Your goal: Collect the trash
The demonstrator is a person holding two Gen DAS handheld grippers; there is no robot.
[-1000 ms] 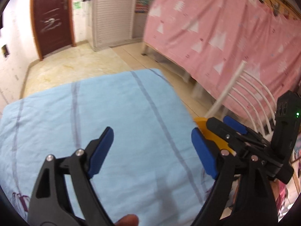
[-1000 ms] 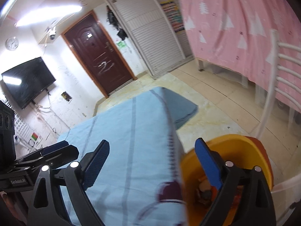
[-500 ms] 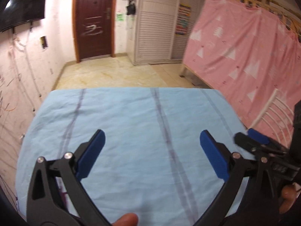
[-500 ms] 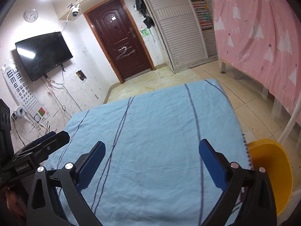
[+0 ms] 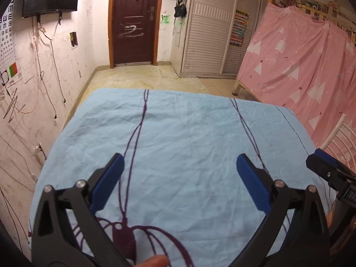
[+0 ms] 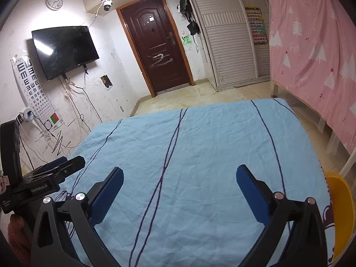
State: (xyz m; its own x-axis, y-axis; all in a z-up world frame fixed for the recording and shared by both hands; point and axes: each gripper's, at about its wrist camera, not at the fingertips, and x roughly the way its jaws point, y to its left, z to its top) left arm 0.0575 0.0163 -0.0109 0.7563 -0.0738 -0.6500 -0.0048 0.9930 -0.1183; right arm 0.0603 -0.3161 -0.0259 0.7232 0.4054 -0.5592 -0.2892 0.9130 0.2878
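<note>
My left gripper (image 5: 178, 178) is open and empty, held above a table under a light blue cloth (image 5: 189, 133) with purple lines. My right gripper (image 6: 179, 189) is open and empty above the same cloth (image 6: 200, 144). An orange bin (image 6: 340, 211) stands beside the table's right edge in the right wrist view. I see no trash on the cloth. The right gripper (image 5: 329, 171) shows at the right edge of the left wrist view, and the left gripper (image 6: 51, 173) shows at the left edge of the right wrist view.
A white slatted chair (image 5: 340, 138) stands right of the table. A pink curtain (image 5: 300, 62) covers a bed frame on the right. A brown door (image 5: 133, 22), white shutters (image 5: 207, 33) and a wall TV (image 6: 64, 49) lie beyond, with tiled floor (image 5: 142, 80) between.
Both grippers have swung left, from the orange bin and chair to face the table squarely. The bin has slid to the right edge of the right wrist view. Both stay open.
</note>
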